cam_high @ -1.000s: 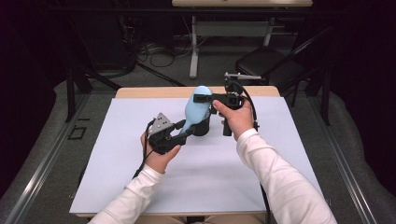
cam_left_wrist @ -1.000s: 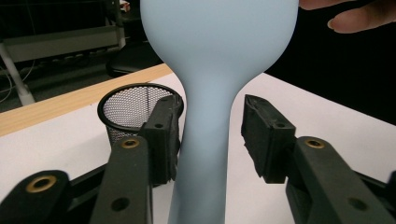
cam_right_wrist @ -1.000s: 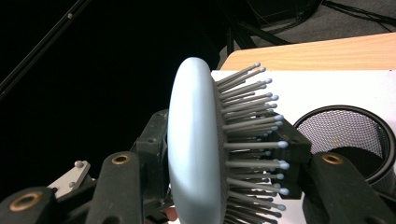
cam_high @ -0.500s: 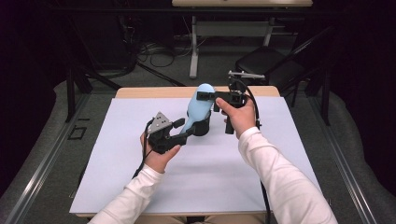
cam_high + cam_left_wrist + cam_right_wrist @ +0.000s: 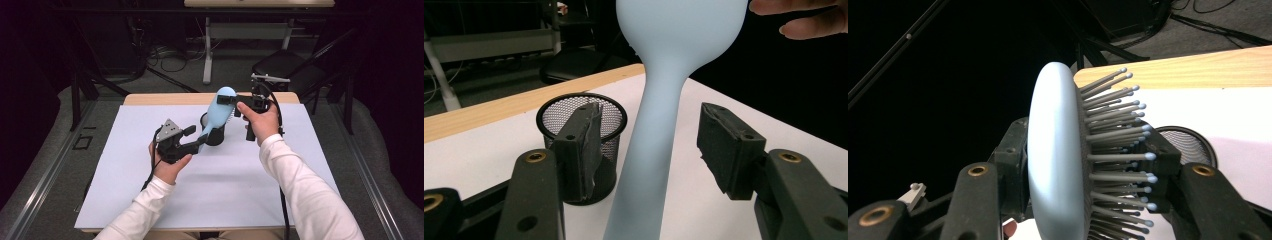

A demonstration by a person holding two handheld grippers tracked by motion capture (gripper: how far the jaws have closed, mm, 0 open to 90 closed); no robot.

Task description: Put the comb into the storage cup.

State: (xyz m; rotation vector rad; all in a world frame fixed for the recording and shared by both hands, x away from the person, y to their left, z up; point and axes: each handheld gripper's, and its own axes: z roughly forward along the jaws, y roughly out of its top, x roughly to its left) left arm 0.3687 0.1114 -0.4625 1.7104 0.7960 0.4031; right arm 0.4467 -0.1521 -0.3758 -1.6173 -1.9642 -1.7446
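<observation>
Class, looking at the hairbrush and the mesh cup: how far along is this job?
Done: the right hand-held gripper has clamped the blue hairbrush by its head. In hand: the left hand-held gripper has just been opening, pads clear of the handle. Left: probably lowering the brush into the black mesh cup.

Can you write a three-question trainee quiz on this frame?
1. True or false: the left gripper fingers press on the hairbrush handle.
2. Which gripper clamps the brush head? A) left B) right C) neither
3. Fill in: the black mesh ___ stands on the white table cover, beside the handle.

Key
1. False: its fingers stand apart from the handle; they have just been opening.
2. B: the right gripper is shut across the head and bristles.
3. Pen cup.
</observation>
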